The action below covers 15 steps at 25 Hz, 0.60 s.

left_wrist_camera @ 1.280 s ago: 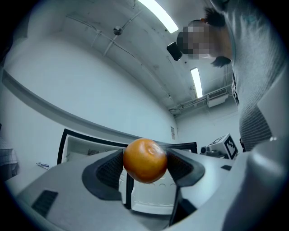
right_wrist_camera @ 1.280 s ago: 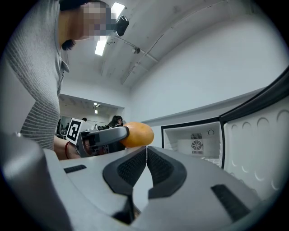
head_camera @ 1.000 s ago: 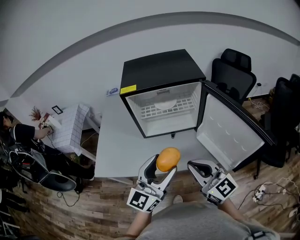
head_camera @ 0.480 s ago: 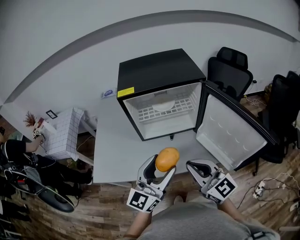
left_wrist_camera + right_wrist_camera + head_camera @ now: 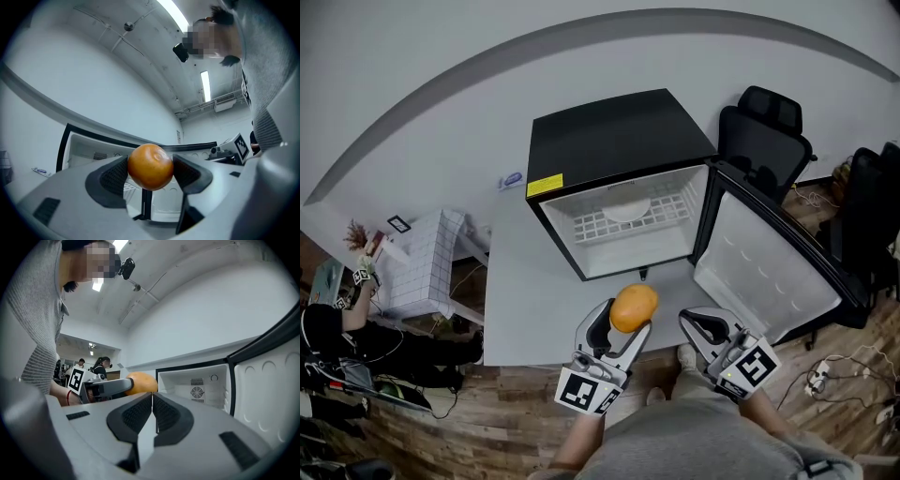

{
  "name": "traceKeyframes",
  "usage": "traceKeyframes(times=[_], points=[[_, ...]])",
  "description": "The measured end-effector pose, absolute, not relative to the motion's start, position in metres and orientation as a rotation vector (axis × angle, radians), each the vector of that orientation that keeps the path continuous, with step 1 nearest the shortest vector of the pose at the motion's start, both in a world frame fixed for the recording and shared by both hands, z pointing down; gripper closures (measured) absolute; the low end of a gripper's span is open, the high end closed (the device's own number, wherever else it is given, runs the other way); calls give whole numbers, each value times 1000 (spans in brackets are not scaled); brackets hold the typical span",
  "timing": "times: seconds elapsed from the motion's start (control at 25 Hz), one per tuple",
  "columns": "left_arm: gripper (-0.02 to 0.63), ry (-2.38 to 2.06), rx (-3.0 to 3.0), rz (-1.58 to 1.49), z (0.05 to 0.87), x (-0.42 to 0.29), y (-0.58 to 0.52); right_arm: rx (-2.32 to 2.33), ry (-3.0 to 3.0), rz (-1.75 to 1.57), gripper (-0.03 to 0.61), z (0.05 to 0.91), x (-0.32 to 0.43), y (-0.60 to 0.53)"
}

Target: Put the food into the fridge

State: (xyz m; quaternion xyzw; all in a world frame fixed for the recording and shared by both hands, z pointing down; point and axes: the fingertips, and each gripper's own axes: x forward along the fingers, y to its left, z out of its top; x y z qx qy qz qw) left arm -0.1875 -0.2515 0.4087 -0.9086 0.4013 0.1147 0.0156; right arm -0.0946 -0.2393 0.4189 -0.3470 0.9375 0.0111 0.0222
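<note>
Currently, in the head view, I have the left gripper [image 5: 623, 317] pinching the orange [image 5: 634, 307] above the near edge of the table [image 5: 525, 300], short of the fridge [image 5: 619, 141]. Its door [image 5: 764, 272] stands open, so I judge pickup done and placement outstanding. The left gripper view shows both jaws bearing on the orange's sides, while the right gripper view shows the right gripper [image 5: 153, 416] pressed together on nothing.

— Walls?
— One pale grey wall [image 5: 441, 56], with a darker band curving across it.
— Floor?
— Wood-plank floor [image 5: 487, 422]; loose cables [image 5: 842, 370] at the right.
— Furniture?
— Grey table [image 5: 525, 309]; two black office chairs [image 5: 764, 127] beyond its right edge; a white grid-patterned cabinet [image 5: 427, 267] off its left edge.
— Light?
— Ceiling strip lights [image 5: 205, 85], lit.
</note>
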Motion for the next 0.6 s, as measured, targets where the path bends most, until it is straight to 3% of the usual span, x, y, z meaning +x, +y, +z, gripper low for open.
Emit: traceKeyframes(times=[0.6], points=[[315, 1313, -2798, 284, 419, -182, -333, -1039, 2924, 27, 565, 417, -88, -300]])
